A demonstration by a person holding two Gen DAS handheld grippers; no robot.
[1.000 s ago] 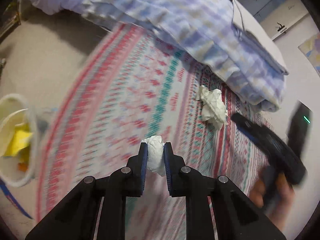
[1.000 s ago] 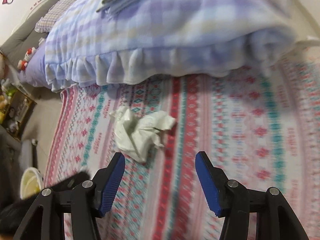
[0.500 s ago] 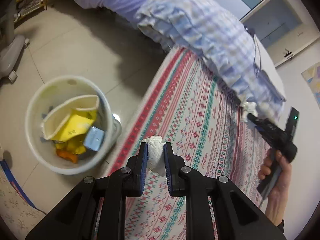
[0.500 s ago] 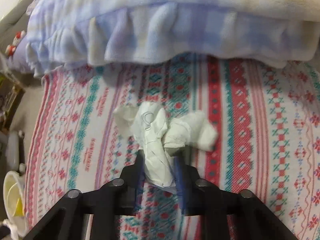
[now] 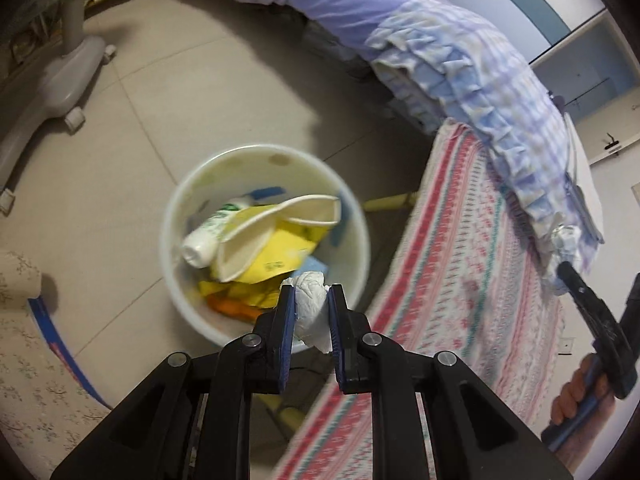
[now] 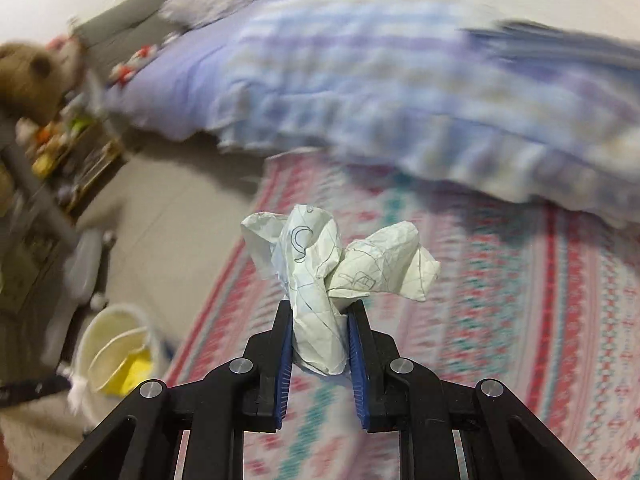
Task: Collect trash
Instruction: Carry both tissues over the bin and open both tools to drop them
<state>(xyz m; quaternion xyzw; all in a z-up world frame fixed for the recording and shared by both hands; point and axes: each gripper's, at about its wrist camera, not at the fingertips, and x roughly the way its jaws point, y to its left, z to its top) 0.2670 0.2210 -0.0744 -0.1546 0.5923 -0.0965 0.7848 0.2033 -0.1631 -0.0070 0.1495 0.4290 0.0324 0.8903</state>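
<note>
My left gripper (image 5: pixel 311 294) is shut on a small white tissue wad (image 5: pixel 310 308) and holds it above the near rim of a white trash bin (image 5: pixel 176 208) that holds a bottle, a yellow wrapper and other trash. My right gripper (image 6: pixel 320 312) is shut on a crumpled sheet of white paper (image 6: pixel 340 264) with pen marks, lifted above the patterned rug (image 6: pixel 520 320). The right gripper also shows in the left wrist view (image 5: pixel 592 312), far right. The bin shows in the right wrist view (image 6: pixel 116 320), lower left.
A bed with a lilac sheet and a blue checked frilled quilt (image 5: pixel 480 72) runs along the rug's far side. A grey wheeled stand base (image 5: pixel 52 80) stands on the tiled floor at left. A shelf with toys (image 6: pixel 52 132) stands at left.
My left gripper has carried the tissue wad from over the rug to above the bin. My right gripper has closed on the crumpled paper and lifted it off the rug.
</note>
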